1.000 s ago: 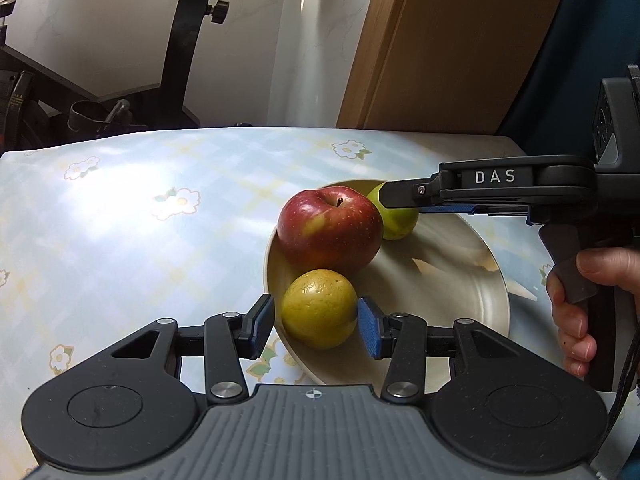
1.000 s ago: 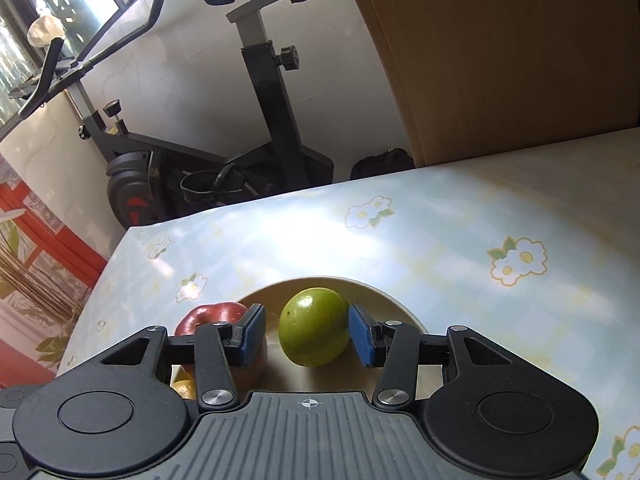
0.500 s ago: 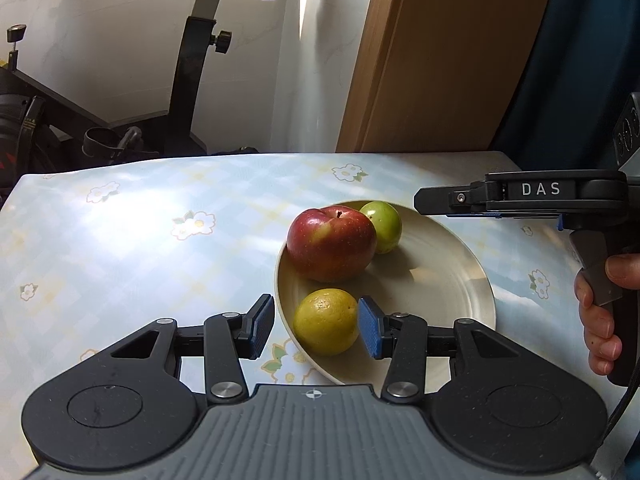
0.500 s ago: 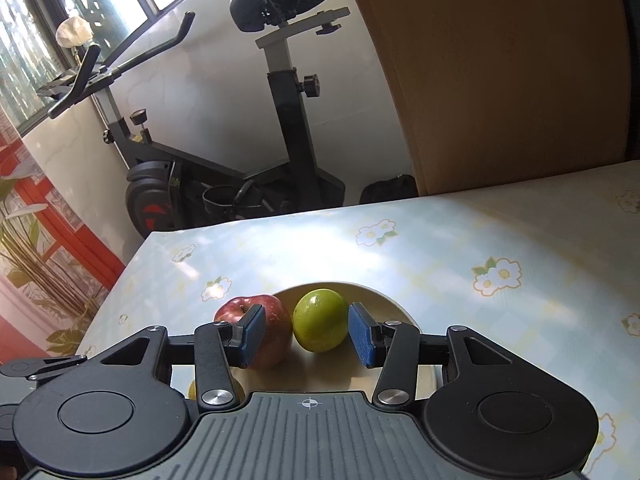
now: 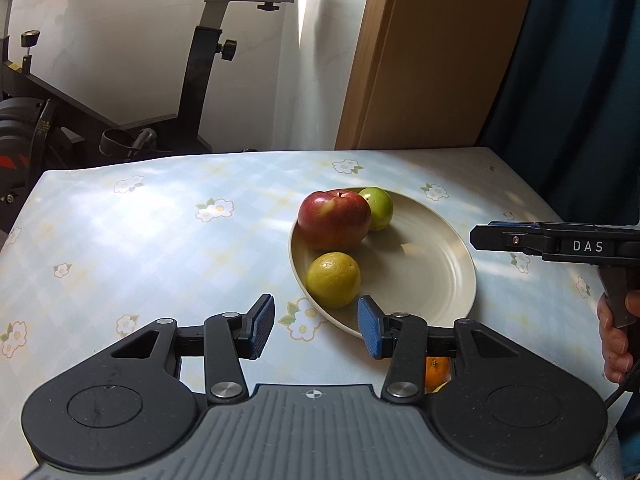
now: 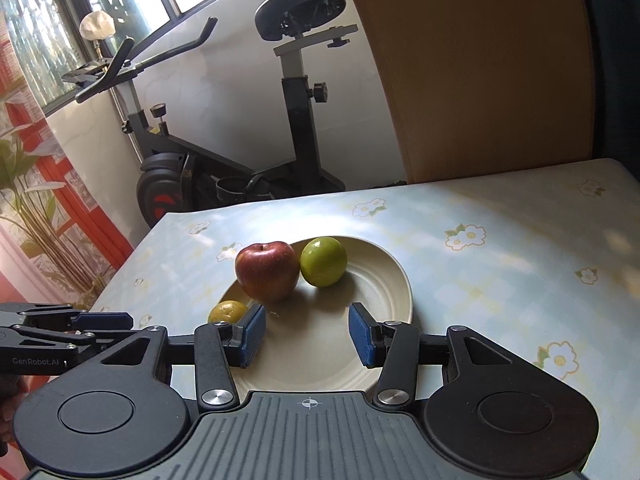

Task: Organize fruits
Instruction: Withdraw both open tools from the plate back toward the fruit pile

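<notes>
1. left claw (image 5: 316, 328): parted, holding nothing.
2. right claw (image 6: 307, 335): parted, holding nothing.
3. plate (image 5: 432, 280) just ahead of both claws, on the counter (image 5: 140, 240).
4. apple (image 5: 334, 219), lime (image 5: 378, 208), lemon (image 5: 333, 279) on the plate.

My plate (image 5: 448, 276) looks matt, ridged ceramic; the apple (image 5: 334, 220) glossy; my tongs' pads (image 6: 364, 336) ribbed blue rubber.

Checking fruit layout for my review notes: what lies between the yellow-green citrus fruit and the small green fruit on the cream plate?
The red apple sits between the yellow-green citrus fruit and the small green fruit, shown best in the right wrist view.
</notes>
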A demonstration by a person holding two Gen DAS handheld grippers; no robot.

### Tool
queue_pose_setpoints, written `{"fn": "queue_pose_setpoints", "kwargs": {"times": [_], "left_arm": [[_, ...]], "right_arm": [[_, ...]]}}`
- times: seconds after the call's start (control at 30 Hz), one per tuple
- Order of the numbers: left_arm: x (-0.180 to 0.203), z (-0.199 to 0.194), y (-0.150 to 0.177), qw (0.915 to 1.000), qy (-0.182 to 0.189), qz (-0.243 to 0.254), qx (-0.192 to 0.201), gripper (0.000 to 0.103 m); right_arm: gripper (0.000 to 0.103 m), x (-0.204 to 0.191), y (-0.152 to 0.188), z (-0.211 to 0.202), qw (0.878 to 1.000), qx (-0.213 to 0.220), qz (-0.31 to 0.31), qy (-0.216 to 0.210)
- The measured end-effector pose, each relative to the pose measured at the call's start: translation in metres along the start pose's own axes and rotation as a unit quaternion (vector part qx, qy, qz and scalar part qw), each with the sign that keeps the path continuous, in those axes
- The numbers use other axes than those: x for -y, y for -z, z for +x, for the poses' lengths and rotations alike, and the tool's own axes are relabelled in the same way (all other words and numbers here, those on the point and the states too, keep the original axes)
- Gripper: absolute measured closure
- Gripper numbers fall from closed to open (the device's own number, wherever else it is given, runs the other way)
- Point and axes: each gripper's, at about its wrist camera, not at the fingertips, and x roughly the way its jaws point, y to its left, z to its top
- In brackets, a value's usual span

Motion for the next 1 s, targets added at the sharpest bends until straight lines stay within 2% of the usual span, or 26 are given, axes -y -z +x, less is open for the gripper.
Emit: {"fn": "queue_pose_setpoints", "kwargs": {"times": [0.4,0.8,1.0], "left_arm": [[-0.021,-0.024,0.015,0.9999,-0.014,0.002,-0.009,0.055],[0.004,-0.006,0.026,0.9994,0.011,0.025,-0.024,0.055],[0.011,0.002,0.032,0.9989,0.024,0.026,-0.031,0.055]], "right_arm": [[0.059,-0.011,0.044,-0.016,0.999,-0.026,-0.013,0.016],[0.059,-0.01,0.056,-0.005,0.997,-0.064,-0.016,0.034],[0.062,-0.011,0.057,0.005,0.996,-0.081,-0.018,0.025]]}}
